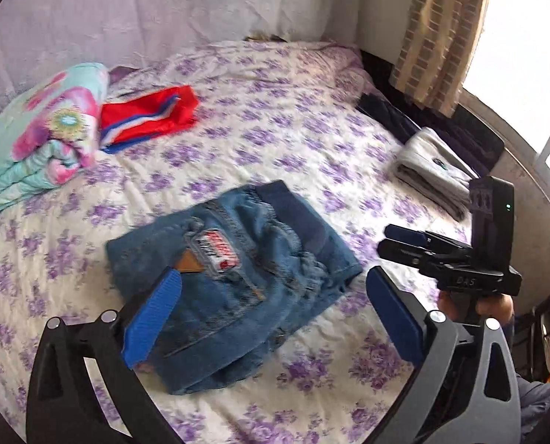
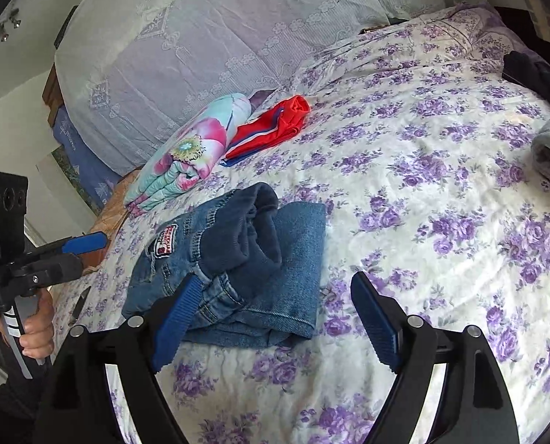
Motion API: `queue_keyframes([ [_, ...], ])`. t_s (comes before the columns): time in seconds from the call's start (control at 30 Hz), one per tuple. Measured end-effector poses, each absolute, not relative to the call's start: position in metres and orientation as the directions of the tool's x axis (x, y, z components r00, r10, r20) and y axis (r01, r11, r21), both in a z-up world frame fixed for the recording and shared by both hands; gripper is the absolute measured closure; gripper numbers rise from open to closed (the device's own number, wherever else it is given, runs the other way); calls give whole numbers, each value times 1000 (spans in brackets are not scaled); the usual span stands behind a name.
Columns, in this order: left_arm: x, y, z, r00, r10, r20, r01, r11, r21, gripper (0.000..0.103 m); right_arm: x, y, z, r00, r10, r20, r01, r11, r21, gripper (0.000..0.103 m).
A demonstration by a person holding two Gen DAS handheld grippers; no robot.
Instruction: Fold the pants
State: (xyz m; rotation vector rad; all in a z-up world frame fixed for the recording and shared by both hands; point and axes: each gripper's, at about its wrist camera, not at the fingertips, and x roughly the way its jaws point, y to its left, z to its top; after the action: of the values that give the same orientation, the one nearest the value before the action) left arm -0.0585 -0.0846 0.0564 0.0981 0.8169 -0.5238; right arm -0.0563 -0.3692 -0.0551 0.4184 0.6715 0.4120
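Observation:
Blue denim pants (image 1: 238,277) lie folded into a compact bundle on the bed, a red and white patch on top. They also show in the right wrist view (image 2: 238,259). My left gripper (image 1: 275,318) is open above the bundle's near edge, holding nothing. My right gripper (image 2: 271,322) is open and empty over the bundle's near right corner. The right gripper also shows at the right of the left wrist view (image 1: 404,236), and the left gripper at the left of the right wrist view (image 2: 86,244).
The bed has a white sheet with purple flowers (image 1: 275,129). A folded floral blanket (image 1: 42,137) and a red garment (image 1: 149,114) lie at the far left. A folded grey garment (image 1: 434,170) and a dark item (image 1: 423,118) lie at the right edge by a curtain (image 1: 438,37).

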Motion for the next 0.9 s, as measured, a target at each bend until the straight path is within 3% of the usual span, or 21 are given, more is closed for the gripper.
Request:
queue_keyframes([
  [0.1,-45,-59,50,645,-266,-717,346,938,-37,5,-35,-349,-51,659,559,-503,-266,799,539,17],
  [0.2,-25,-34,14,595,-187,-782,233,971,-54,5,-6,-325,-56,601,561,-570,-239,806,541,17],
  [0.3,-18,-20,-19,540,-196,-819,179,977,-115,4,16,-318,-72,536,532,-656,-132,820,558,17],
  [0.43,-14,-14,-43,504,-268,-821,156,963,-218,4,12,-320,-77,527,567,-633,-138,792,595,17],
  [0.57,-8,-16,-49,478,-287,-830,158,958,-241,4,8,-313,-77,531,557,-639,-139,801,583,16],
  [0.73,-9,-16,-52,488,-292,-822,139,956,-258,4,26,-296,-93,533,508,-677,-151,844,515,32],
  [0.83,-8,-8,-57,478,-332,-814,105,941,-322,4,18,-288,-78,558,499,-663,-199,856,476,59],
  [0.9,-9,-5,-56,472,-342,-812,101,936,-336,4,6,-277,-59,606,455,-652,-235,886,400,66],
])
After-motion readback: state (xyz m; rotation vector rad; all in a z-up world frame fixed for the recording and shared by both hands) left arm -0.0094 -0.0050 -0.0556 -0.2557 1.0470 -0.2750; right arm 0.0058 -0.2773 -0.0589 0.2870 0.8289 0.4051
